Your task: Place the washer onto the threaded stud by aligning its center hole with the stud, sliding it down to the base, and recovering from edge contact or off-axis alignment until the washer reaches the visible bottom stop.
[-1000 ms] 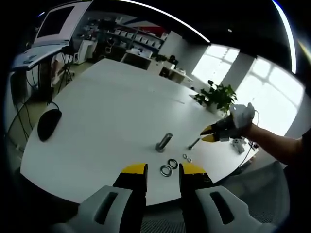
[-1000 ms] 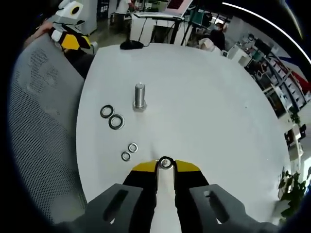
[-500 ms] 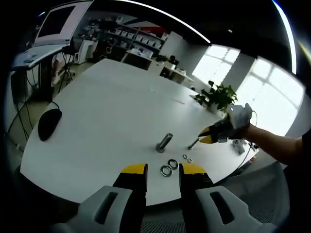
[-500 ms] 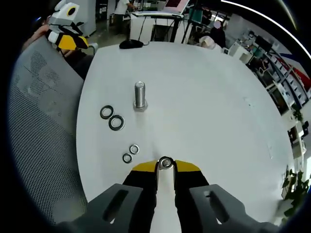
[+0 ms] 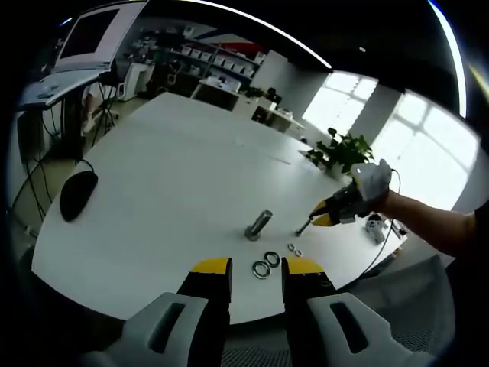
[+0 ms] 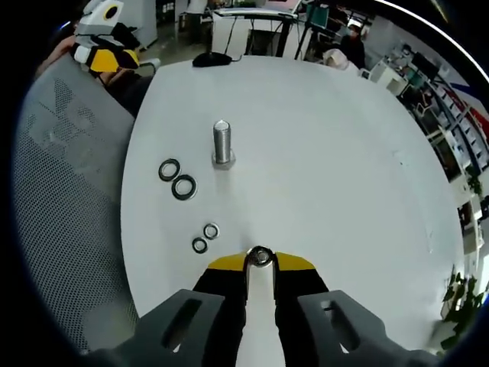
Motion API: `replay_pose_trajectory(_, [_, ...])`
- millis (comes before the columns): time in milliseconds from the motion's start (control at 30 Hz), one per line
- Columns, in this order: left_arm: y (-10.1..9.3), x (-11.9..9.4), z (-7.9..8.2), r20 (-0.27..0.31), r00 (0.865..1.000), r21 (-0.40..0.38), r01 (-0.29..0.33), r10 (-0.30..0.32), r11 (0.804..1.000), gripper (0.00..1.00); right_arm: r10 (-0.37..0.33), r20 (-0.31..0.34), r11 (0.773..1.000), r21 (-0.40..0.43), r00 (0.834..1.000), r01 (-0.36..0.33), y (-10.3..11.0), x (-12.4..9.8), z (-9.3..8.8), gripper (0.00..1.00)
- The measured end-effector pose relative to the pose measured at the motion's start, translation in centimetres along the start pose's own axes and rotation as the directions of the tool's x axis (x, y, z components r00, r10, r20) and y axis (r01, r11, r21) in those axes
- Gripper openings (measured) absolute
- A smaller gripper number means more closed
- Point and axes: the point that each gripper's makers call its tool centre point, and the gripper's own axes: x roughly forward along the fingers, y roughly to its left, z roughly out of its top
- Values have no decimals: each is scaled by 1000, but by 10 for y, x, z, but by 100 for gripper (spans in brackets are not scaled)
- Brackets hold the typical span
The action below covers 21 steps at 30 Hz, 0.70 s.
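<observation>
A large threaded stud [image 5: 258, 225] stands upright on its hex base on the white table [image 5: 176, 168], also seen as the stud [image 6: 222, 143]. Two large washers [image 5: 261, 269] [image 6: 184, 186] lie flat beside it. Two small washers [image 5: 290, 246] [image 6: 211, 230] lie nearer the right gripper. My right gripper [image 6: 260, 260] is shut on a small bolt [image 6: 260, 255], seen end-on between its jaws. In the left gripper view the right gripper [image 5: 325, 216] holds that small bolt [image 5: 304, 227] slanting down toward the table. My left gripper [image 5: 256, 267] is open, short of the large washers.
A black mouse [image 5: 76, 195] [image 6: 211, 59] lies at one end of the table. A grey mesh chair back [image 6: 69, 191] runs along the table edge, with the left gripper [image 6: 107, 57] above it. A potted plant [image 5: 340, 153] and a monitor [image 5: 88, 34] stand beyond the table.
The right gripper with the small bolt has shifted slightly toward the stud in the left gripper view. The left gripper has stayed still.
</observation>
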Motion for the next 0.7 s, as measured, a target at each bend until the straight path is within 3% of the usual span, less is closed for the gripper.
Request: replay_pose_trajectory(700, [0, 1, -1, -5, 1000, 1, 0, 0, 1000, 24, 41, -48, 999, 24, 998, -40, 12, 27, -20, 13])
